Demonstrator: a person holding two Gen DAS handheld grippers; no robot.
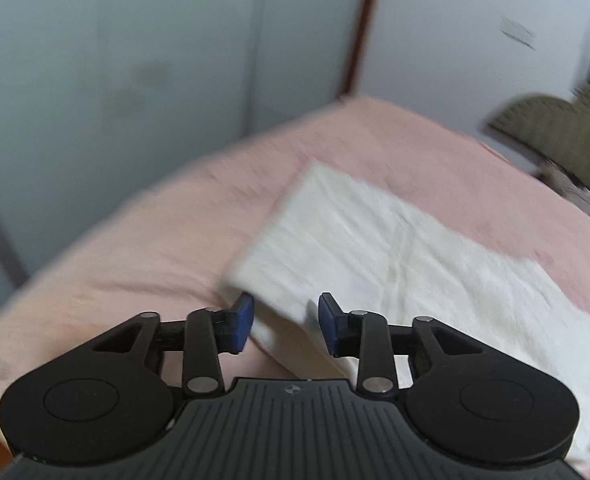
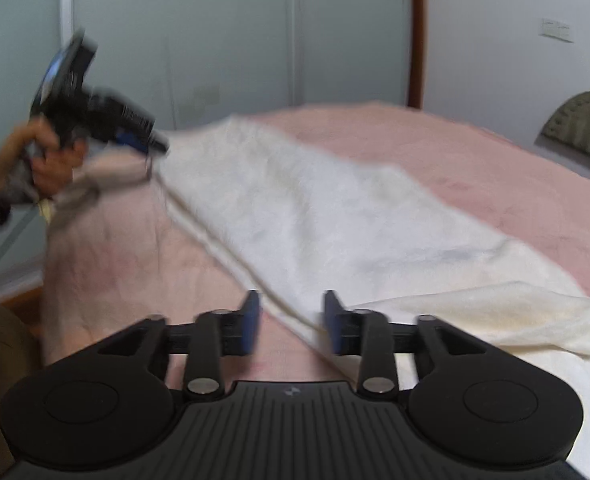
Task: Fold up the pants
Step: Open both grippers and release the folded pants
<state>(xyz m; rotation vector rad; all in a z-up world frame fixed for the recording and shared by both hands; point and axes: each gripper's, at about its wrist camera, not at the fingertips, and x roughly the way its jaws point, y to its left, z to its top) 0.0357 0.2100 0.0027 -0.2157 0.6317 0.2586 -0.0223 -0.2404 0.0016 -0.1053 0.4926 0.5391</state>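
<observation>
The white pants (image 2: pixel 295 216) lie stretched out long on the bed (image 2: pixel 475 168), which has a pink cover. In the right wrist view they run from the far left edge of the bed down toward the near right side. There the cloth bunches up in soft folds. In the left wrist view the pants (image 1: pixel 375 240) look like a flat white strip, and one end of it points toward the far corner of the bed (image 1: pixel 155 240).

The left hand-held gripper (image 1: pixel 285 322) sits low at the near end of that strip. Its two blue fingers (image 1: pixel 244 322) are spread apart, and the white edge of the pants shows in the gap between them. I cannot tell if they touch the cloth. From the right wrist view the left hand-held gripper (image 2: pixel 151 142) is blurry, held in a hand (image 2: pixel 47 160) at the far left edge of the bed, right by the end of the pants.

The right hand-held gripper (image 2: pixel 291 322) is spread apart too. The long side edge of the pants runs through its gap, and pink cover shows there as well.

Behind the bed are pale blue-grey doors (image 2: pixel 215 40) and a brown wood post (image 2: pixel 415 32). A green-brown cushion (image 1: pixel 567 128) sits past the right side of the bed.
</observation>
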